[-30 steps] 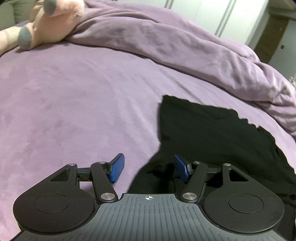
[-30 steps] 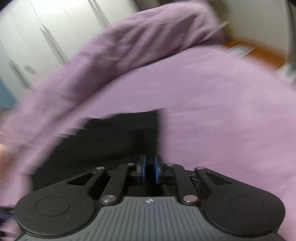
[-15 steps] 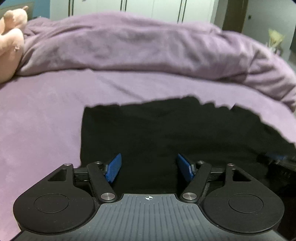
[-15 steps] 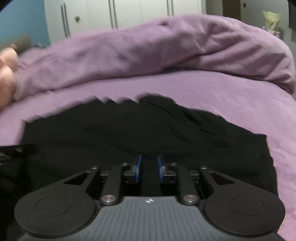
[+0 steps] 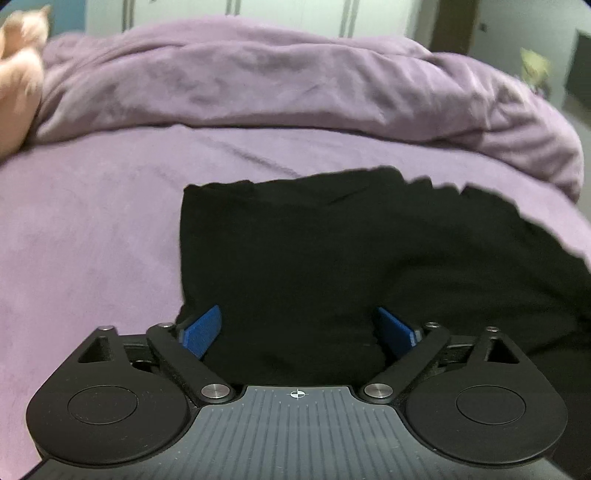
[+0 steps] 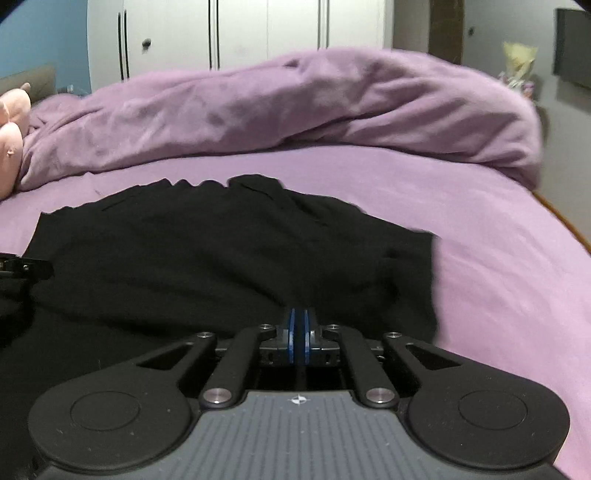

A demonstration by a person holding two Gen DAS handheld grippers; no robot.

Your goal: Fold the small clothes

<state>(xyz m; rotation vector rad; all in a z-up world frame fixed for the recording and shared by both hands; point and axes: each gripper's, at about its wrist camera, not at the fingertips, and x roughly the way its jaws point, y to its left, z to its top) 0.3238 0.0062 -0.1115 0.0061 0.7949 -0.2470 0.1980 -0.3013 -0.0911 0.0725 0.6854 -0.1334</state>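
My left gripper is spread wide, its blue pads apart on either side of a bunched fold at the near edge of the black garment; neither pad visibly presses the cloth. My right gripper has its blue pads pressed together at the garment's near edge; whether cloth is pinched between them I cannot tell. The garment lies spread on the purple bed sheet, wrinkled toward its right side. Beyond it a purple duvet is heaped across the bed. A pink plush toy sits at far left, with white wardrobe doors behind.
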